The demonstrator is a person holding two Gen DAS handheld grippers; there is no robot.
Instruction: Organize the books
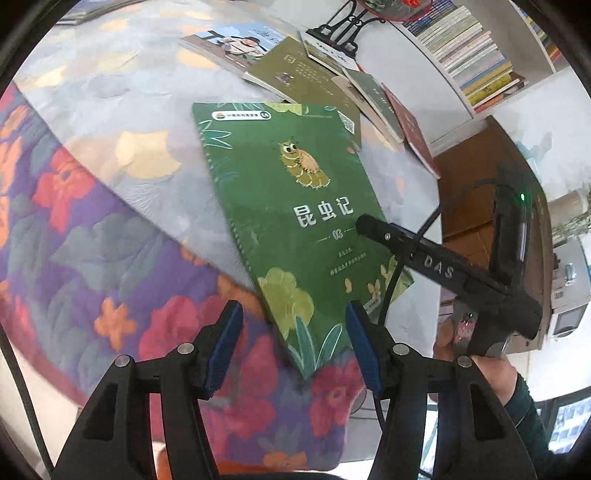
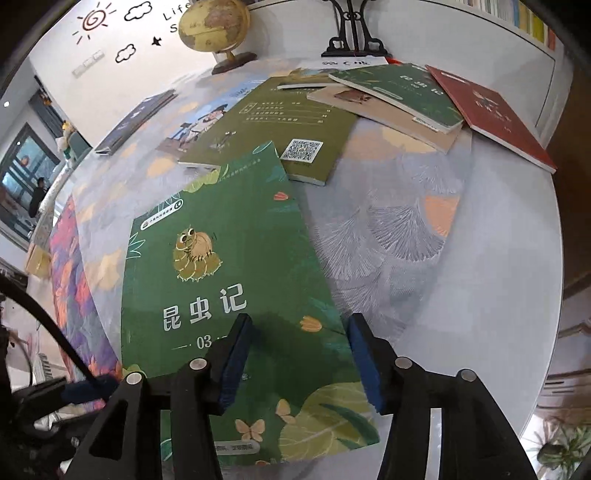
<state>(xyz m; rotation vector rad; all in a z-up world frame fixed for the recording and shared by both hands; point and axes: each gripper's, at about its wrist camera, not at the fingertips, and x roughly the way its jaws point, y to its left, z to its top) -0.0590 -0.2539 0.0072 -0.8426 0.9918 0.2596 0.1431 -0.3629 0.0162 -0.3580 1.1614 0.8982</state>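
Book (image 1: pixel 291 206) = green cover with a cartoon bug, lying flat and face up on the worktop (image 1: pixel 122 92), near its front edge over the floral cloth (image 1: pixel 74 229).

Left wrist view: long axis runs from upper left of centre down to lower right of centre. Title end points to the top of frame, leafy bottom edge toward the camera. Its lower corner sits between the left tongs (image 1: pixel 295 350), but the blue pads (image 1: pixel 225 343) are clear of it on both sides. Left tongs partly open, holding nothing.

Right wrist view: same book (image 2: pixel 229 266) fills the lower left and centre, long axis roughly bottom to top with a slight lean right. Right tongs (image 2: pixel 301 358) hang over its lower right part: one pad (image 2: pixel 236 362) over the cover, the other (image 2: pixel 364 358) at or just past the right edge. Partly open, nothing gripped. In the left view the right tongs (image 1: pixel 369 225) enter from the right, held by a hand (image 1: pixel 476 350), tip over the cover just beside the title; touching or not, can't tell.

Other books (image 2: pixel 295 122) lie scattered and overlapping toward the top of frame, well apart from both tongs, the olive one just beyond the green book's top edge. Globe (image 2: pixel 216 29) and black stand (image 2: pixel 354 33) at the far edge.
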